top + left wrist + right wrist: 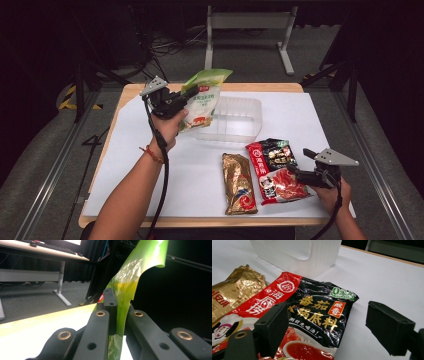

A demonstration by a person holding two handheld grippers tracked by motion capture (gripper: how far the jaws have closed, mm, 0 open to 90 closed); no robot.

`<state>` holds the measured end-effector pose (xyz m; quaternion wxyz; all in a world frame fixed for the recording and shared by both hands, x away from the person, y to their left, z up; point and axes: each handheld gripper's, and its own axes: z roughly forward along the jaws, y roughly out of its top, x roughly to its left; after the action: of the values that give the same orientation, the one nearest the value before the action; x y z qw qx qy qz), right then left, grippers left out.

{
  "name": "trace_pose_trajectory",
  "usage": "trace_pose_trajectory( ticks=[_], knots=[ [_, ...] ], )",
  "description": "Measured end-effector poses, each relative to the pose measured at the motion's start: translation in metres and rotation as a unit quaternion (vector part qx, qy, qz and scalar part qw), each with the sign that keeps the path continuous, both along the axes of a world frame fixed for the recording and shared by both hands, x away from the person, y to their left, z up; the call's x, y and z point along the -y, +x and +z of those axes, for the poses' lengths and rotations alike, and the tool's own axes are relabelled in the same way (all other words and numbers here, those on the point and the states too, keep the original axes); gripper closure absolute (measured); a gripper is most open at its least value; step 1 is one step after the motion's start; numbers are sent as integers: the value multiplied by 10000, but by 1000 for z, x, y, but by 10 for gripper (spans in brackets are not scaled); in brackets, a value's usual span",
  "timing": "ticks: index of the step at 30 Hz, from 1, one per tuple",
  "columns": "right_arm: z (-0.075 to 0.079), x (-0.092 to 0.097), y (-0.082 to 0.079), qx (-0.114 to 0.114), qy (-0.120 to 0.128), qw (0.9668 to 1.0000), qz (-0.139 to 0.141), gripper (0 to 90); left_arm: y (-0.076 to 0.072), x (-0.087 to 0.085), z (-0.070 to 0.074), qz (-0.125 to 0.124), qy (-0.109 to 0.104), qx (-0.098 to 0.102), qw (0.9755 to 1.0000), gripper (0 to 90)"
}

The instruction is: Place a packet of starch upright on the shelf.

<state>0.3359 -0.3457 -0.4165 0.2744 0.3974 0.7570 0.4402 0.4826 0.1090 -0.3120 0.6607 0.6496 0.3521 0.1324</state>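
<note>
Right gripper [299, 172], jaws spread, over red packet [275, 172]; left gripper [182, 100] pinches green pouch [202, 97] beside clear bin [240, 120].

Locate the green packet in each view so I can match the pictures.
High view: the green packet is upper centre-left, held in the air by the left gripper beside the clear plastic bin.
Left gripper view: it stands centre, pinched edge-on between the shut jaws, curling to the top right.
Right gripper view: not in it.
Shared landmark: the white sheet over the table, also at bottom left of the left gripper view.
</note>
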Motion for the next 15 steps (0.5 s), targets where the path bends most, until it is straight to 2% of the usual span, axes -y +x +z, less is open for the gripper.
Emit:
trace_pose_trajectory(
  ticks=[5, 8, 15],
  knots=[
    [0, 0, 0, -3, -7, 10000, 7, 189, 14, 12, 2, 208, -52, -19, 9998, 899],
    [-1, 0, 0, -9, -10, 10000, 0, 189, 20, 19, 1, 236, -8, -40, 9997, 899],
    [-1, 1, -1, -24, -19, 10000, -2, 189, 36, 35, -7, 450, -82, -205, 9987, 899]
  ],
)
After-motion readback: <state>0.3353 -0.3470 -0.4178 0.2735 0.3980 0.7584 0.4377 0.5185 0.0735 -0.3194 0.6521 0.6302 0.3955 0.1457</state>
